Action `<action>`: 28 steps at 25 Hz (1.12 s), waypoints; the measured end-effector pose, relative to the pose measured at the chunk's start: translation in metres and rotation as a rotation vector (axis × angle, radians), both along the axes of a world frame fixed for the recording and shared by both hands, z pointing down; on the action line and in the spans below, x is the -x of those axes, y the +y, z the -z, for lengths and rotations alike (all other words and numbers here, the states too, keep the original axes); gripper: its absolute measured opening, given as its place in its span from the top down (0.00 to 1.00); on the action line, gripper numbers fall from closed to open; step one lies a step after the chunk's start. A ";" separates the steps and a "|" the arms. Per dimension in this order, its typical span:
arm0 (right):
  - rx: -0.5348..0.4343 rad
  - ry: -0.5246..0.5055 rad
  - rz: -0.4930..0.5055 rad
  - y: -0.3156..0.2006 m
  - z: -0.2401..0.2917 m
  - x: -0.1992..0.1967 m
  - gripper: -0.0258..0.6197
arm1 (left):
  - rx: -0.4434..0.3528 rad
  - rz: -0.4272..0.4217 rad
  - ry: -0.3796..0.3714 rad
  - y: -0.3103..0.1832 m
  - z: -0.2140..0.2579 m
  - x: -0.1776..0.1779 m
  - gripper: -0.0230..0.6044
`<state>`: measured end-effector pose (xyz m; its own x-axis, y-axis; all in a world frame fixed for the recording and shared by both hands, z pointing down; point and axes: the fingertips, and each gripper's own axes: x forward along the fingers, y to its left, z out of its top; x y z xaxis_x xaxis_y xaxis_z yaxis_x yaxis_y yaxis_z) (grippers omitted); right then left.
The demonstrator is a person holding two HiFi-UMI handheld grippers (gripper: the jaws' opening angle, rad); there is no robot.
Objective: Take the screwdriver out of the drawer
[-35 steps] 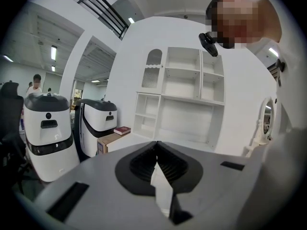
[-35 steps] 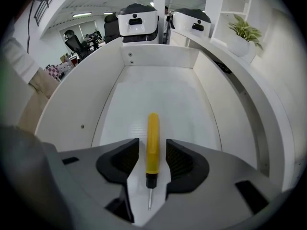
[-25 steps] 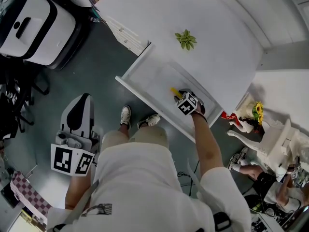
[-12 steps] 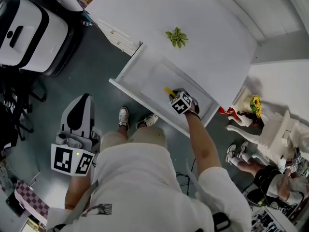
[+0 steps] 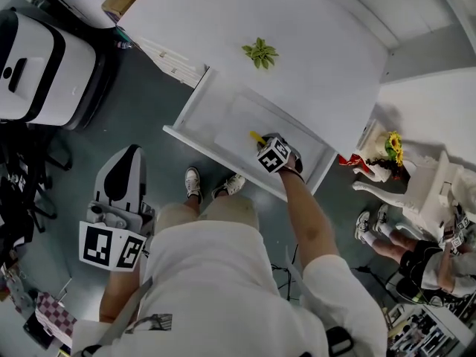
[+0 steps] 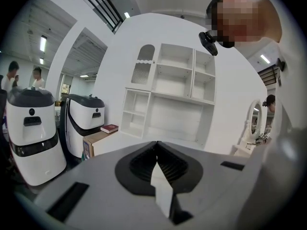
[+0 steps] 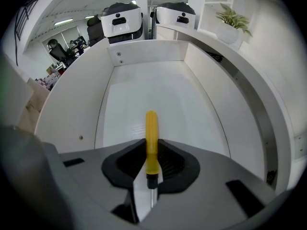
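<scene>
The white drawer (image 5: 195, 114) stands pulled out from the cabinet. A screwdriver with a yellow handle (image 5: 256, 137) lies inside it. My right gripper (image 5: 268, 143) reaches steeply down into the drawer. Its jaws have just been closing with the handle between them. In the right gripper view the yellow handle (image 7: 151, 132) sits clamped between the black pads (image 7: 169, 163) of the right gripper (image 7: 151, 161), with the metal shaft running back under the jaws. My left gripper (image 5: 128, 156) hangs beside my left leg, away from the drawer. It is shut with nothing in it (image 6: 156, 150).
A small green plant (image 5: 259, 52) stands on the white cabinet top behind the drawer. White robot machines (image 5: 37, 62) stand at the left. My shoes (image 5: 193, 180) are just in front of the drawer's front panel. A white chair with flowers (image 5: 392, 149) and a seated person (image 5: 439, 270) are at the right.
The head view has drifted, so the drawer sits further left and higher in the picture. The right gripper stays on the yellow handle in the drawer. The left gripper keeps its place.
</scene>
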<state>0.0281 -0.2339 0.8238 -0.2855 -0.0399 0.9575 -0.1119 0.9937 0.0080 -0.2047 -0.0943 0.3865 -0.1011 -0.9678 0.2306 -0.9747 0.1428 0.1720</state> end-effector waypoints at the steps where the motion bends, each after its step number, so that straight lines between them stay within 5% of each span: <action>1: -0.006 0.000 -0.010 0.000 0.000 0.000 0.83 | 0.001 -0.006 0.001 0.000 0.000 -0.001 0.94; 8: -0.023 -0.025 -0.157 -0.007 0.006 -0.004 0.83 | -0.010 -0.058 -0.008 0.002 0.004 0.001 0.94; 28: -0.164 -0.296 -0.585 -0.018 0.118 -0.048 0.83 | -0.178 -0.316 0.002 -0.024 0.051 -0.048 0.94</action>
<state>0.0763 -0.2523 0.7058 -0.4222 -0.4062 0.8104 -0.6517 0.7574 0.0402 -0.1568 -0.1180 0.3354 0.2098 -0.9761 0.0559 -0.9656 -0.1979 0.1688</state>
